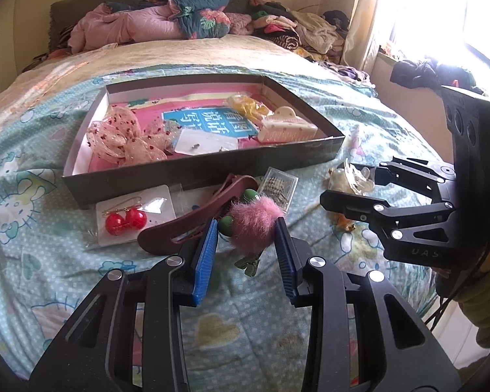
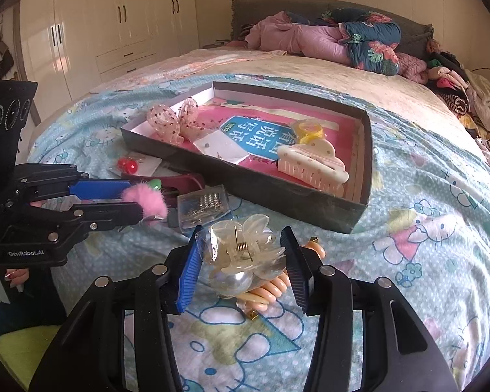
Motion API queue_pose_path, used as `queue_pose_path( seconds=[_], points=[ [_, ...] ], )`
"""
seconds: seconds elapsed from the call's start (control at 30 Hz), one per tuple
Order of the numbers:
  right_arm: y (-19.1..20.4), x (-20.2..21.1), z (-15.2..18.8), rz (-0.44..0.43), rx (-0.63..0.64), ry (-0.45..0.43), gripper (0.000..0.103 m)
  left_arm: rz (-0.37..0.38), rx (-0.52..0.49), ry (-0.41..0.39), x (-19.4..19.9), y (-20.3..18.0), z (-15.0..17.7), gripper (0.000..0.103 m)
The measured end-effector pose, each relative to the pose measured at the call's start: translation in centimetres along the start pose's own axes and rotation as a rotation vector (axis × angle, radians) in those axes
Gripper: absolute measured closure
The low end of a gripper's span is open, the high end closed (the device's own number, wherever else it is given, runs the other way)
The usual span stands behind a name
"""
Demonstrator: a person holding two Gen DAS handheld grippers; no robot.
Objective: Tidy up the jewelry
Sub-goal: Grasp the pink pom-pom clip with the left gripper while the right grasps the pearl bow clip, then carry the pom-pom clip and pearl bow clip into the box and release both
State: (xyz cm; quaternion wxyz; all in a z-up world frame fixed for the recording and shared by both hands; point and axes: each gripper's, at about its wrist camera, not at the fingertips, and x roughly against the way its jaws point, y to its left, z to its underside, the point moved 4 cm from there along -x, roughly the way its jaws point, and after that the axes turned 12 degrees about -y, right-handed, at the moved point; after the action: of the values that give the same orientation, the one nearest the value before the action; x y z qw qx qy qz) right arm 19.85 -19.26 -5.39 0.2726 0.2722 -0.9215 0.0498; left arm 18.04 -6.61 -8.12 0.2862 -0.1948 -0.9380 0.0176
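A dark shallow box (image 1: 212, 166) (image 2: 310, 202) lies on the bed, holding a dotted bow (image 1: 121, 137), a cream claw clip (image 1: 287, 125) (image 2: 313, 163), a yellow piece (image 1: 245, 104) and a white card. My left gripper (image 1: 246, 238) (image 2: 140, 204) is open around a pink fluffy hair clip (image 1: 253, 222) (image 2: 147, 201) with green beads. My right gripper (image 2: 241, 261) (image 1: 348, 184) is open around a clear flower claw clip (image 2: 241, 254) (image 1: 349, 178) in a plastic bag, above an orange comb clip (image 2: 271, 290).
In front of the box lie red ball earrings on a card (image 1: 127, 220), a maroon hair clip (image 1: 192, 222) and a clear case of small pieces (image 1: 277, 186) (image 2: 202, 209). Pillows and clothes are heaped at the bed's far end. Wardrobes (image 2: 114, 26) stand to the left.
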Motion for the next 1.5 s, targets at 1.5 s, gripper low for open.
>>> queue_pose_path(
  seconds=[1.5],
  points=[
    [1.8, -2.1, -7.1, -0.004, 0.022, -0.099, 0.058, -0.077, 0.123, -0.150, 1.6, 8.1, -6.7, 0.076]
  ],
)
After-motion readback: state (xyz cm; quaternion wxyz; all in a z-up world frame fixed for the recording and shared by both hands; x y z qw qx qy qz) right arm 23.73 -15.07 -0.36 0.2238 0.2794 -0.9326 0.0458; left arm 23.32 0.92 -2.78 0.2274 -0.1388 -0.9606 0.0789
